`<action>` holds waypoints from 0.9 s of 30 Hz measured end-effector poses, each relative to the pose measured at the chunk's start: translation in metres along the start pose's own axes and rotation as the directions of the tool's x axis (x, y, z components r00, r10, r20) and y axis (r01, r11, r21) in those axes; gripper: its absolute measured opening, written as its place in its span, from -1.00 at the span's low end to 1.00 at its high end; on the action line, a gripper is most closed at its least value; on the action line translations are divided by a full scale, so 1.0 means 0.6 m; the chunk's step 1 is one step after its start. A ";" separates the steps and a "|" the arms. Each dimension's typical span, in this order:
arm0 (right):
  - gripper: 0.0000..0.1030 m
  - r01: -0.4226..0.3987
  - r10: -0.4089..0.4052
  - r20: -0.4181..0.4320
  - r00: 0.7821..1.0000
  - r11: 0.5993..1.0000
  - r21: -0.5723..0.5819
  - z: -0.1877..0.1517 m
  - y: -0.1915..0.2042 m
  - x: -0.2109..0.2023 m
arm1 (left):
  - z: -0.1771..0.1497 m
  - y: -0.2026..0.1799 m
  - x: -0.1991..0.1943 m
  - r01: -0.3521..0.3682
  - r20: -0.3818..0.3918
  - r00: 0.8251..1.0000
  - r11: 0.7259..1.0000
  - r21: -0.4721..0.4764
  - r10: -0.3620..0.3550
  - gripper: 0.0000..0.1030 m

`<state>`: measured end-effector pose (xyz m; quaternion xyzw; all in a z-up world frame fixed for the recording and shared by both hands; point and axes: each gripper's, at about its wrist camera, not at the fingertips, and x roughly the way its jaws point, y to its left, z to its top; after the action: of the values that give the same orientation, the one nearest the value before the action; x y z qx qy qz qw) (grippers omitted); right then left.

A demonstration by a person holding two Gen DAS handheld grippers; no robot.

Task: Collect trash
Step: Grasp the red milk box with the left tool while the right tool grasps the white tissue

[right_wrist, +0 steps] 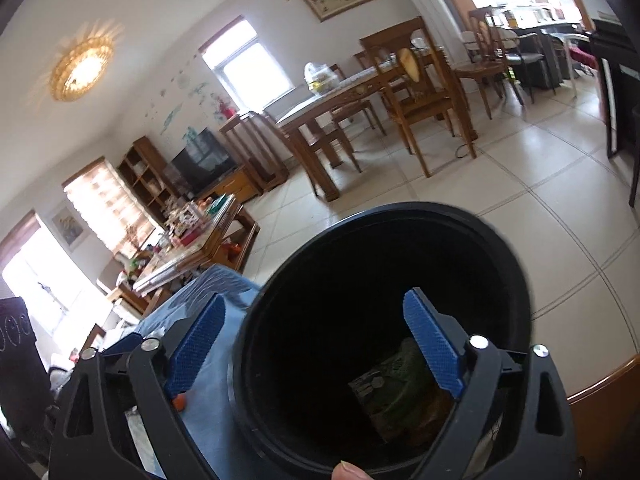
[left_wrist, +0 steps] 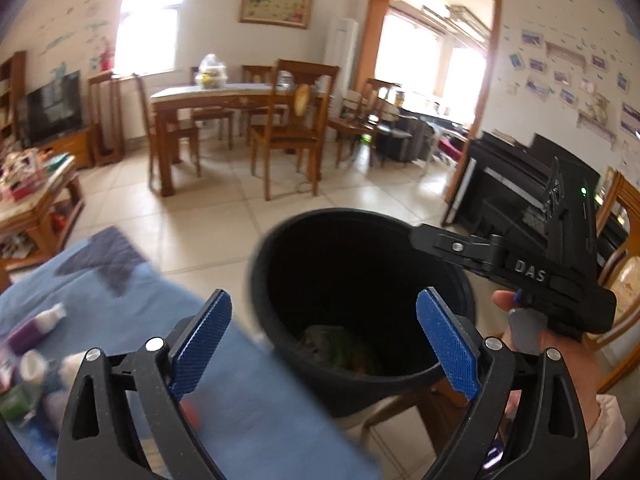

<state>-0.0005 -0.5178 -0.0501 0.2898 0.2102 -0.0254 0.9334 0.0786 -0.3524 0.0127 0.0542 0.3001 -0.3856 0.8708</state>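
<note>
Left wrist view: round black bin [left_wrist: 360,280] (crumpled wrappers inside), both jaws wide, empty.

Black bin [left_wrist: 280,280]; blue cloth [left_wrist: 120,300]; blue-padded jaws

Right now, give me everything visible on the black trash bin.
The black trash bin is a round, matte, plastic-looking bucket with a thickened rim, upright and lidless. Its inside is dark; at the bottom lies a green printed wrapper on other, unclear trash. It stands beside a blue cloth, apparently on a wooden seat; what it rests on is mostly hidden. Both open grippers, left gripper and right gripper, hover at its mouth; whether either touches it is unclear.
</note>
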 end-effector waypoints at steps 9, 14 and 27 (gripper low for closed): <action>0.78 -0.098 0.082 -0.124 0.989 0.988 -0.124 -0.052 0.141 0.072 | -0.061 0.255 -0.161 -0.263 0.005 0.963 0.940 -0.217 0.270 0.79; 0.78 -0.161 0.125 -0.193 0.973 0.970 -0.184 -0.082 0.216 0.114 | -0.107 0.412 -0.227 -0.429 -0.096 0.900 0.825 -0.367 0.425 0.79; 0.91 -0.200 0.052 -0.361 0.931 0.901 -0.385 -0.166 0.365 0.204 | -0.121 0.507 -0.162 -0.550 -0.270 0.834 0.765 -0.335 0.482 0.79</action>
<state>0.1104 -0.2718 -0.0576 0.0979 0.3498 0.1318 0.9223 0.2068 -0.0547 -0.0330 -0.0118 0.4178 -0.0548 0.9068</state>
